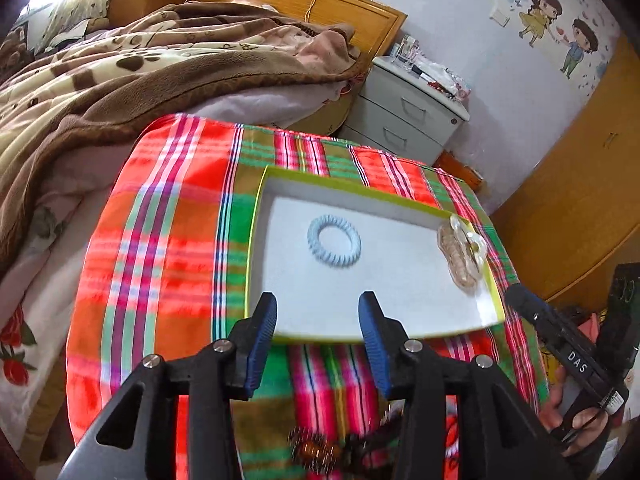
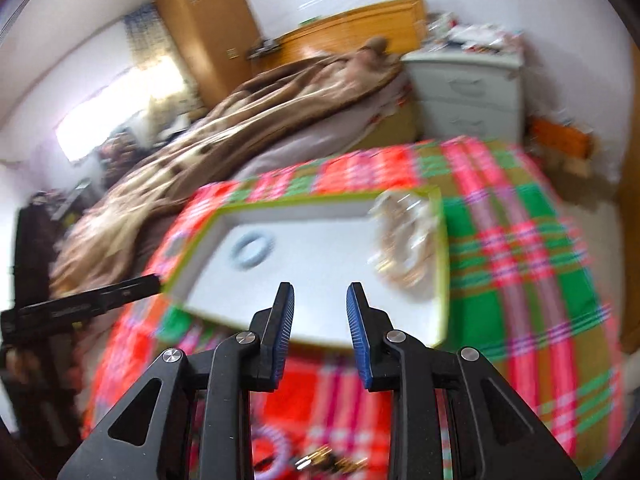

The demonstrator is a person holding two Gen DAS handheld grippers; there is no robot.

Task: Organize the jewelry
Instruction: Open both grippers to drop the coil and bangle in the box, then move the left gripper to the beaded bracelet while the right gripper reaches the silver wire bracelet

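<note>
Left gripper (image 1: 318, 312) hovers angled down, jaws apart, over tray (image 1: 280, 178).

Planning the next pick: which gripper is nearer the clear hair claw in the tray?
Right. The right gripper is just short of the hair claw; the left gripper faces the blue coil tie.

A home bedroom: an unmade bed (image 1: 120, 72) with wooden headboard (image 1: 320, 4) at far left, a white nightstand (image 1: 404, 116) to its right.

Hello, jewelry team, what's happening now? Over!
Left gripper open, empty. Right gripper open, empty. Blue coil hair tie and clear beaded piece in the tray. More jewelry waiting on the cloth. Nothing blocking.
</note>
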